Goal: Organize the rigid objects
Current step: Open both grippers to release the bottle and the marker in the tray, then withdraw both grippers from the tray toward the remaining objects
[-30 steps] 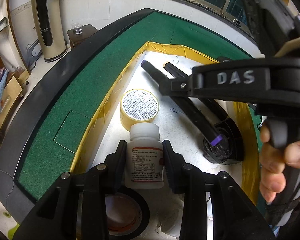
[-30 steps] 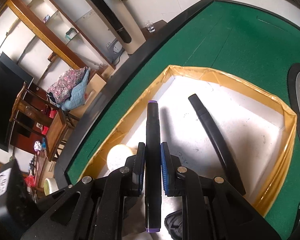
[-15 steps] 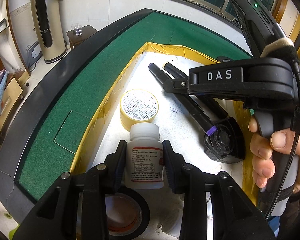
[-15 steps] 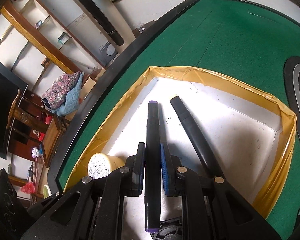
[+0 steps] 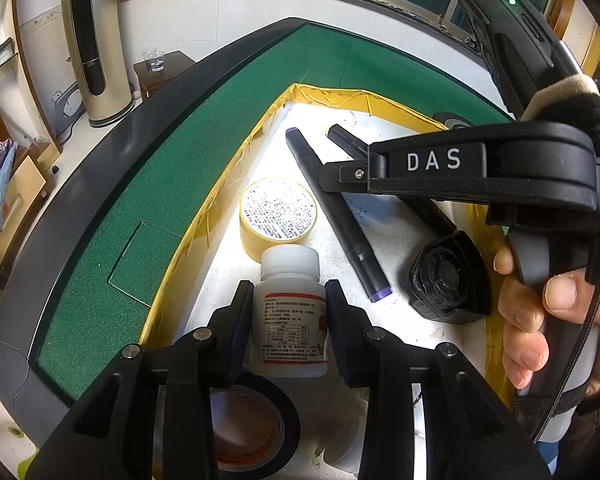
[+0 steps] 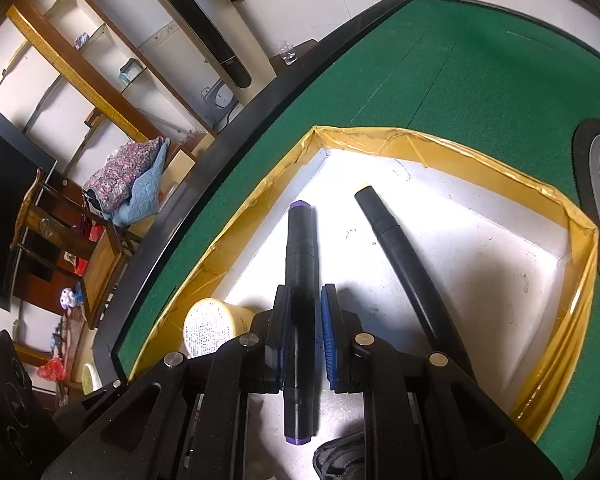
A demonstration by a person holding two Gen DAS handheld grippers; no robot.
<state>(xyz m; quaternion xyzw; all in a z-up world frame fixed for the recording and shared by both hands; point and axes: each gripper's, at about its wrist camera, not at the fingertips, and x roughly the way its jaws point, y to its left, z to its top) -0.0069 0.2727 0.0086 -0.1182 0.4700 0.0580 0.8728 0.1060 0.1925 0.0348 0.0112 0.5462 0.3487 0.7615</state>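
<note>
- Gripping a white pill bottle [image 5: 288,312], my left gripper [image 5: 288,320] has one of its fingers [image 5: 236,320] pressed to each side of the bottle's body, just under the cap.
- Clenched tight on a black marker [image 6: 300,280], my right gripper [image 6: 302,332] holds it along the gap between the fingers [image 6: 278,332], with a purple end poking out both ahead and behind.
- Both held things sit over a white tray [image 6: 500,280] with a rim of yellow tape, which rests on a green surface [image 6: 440,80].
- The bottle is upright, white with a screw cap and a label of small print with a red band.
- Just past the bottle lies a yellow tape roll [image 5: 278,212]; below the left fingers lies a black tape roll [image 5: 260,432].
- A second black pen [image 6: 404,256] lies in the tray beside the marker.
- Both grippers tilt steeply down; a hand [image 5: 540,320] wraps the right handle.
</note>
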